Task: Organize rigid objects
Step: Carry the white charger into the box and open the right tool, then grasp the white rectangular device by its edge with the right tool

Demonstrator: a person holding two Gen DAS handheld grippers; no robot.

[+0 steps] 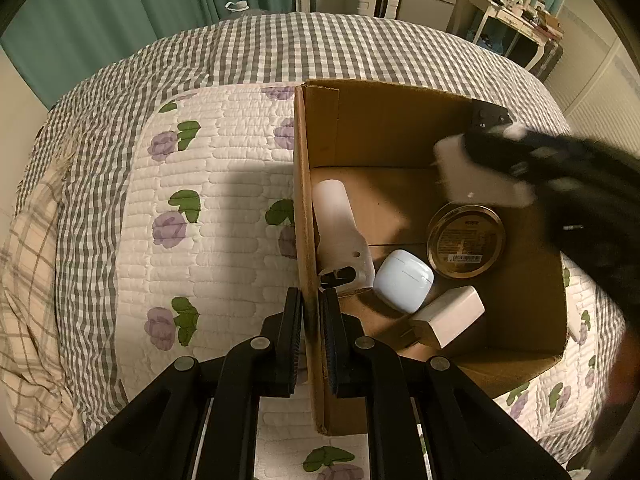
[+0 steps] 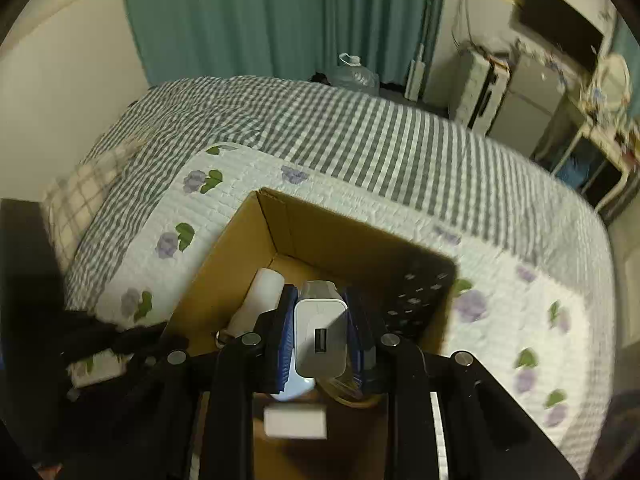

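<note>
A cardboard box (image 1: 384,128) stands on the floral quilt. My left gripper (image 1: 311,300) is shut on the box's left wall. Inside lie a white bottle-shaped device (image 1: 340,224), a white earbud case (image 1: 404,280), a round gold tin (image 1: 466,240) and a white block (image 1: 448,316). My right gripper (image 2: 320,296) is shut on a white USB charger (image 2: 320,336) and holds it over the box (image 2: 320,236). In the left wrist view the right gripper (image 1: 516,160) is a dark blur above the box with the charger (image 1: 476,176) in it.
The box sits on a floral quilted mat (image 1: 208,208) over a grey checked bedspread (image 1: 280,44). A plaid pillow (image 1: 28,280) lies at the left. Green curtains, a suitcase, a small fridge and a dresser stand beyond the bed.
</note>
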